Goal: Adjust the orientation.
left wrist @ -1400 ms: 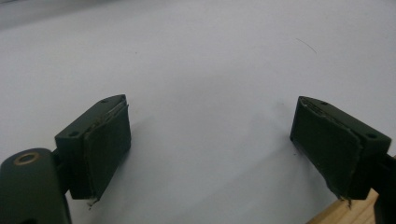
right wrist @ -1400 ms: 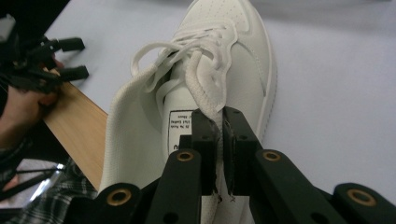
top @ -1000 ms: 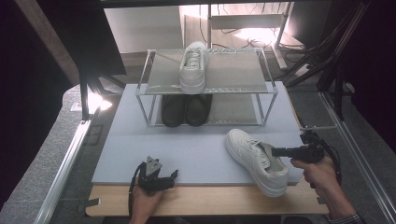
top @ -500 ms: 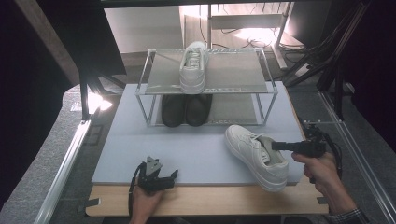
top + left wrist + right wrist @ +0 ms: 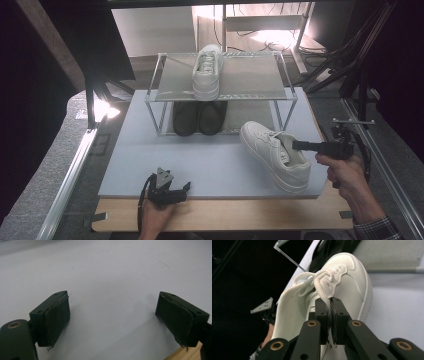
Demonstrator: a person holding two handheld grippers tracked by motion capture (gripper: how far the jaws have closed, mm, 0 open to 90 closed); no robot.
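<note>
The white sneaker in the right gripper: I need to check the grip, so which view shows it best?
The right gripper view: the right gripper pinches the white sneaker by its tongue, close up. The high view shows the whole sneaker on the mat; the left gripper view shows bare mat.

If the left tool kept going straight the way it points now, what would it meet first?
The left tool is open, with nothing between its jaws, and points right across the bare mat. The line looks free until the white shoe held by the right tool, probably its heel, though depth is unclear.
</note>
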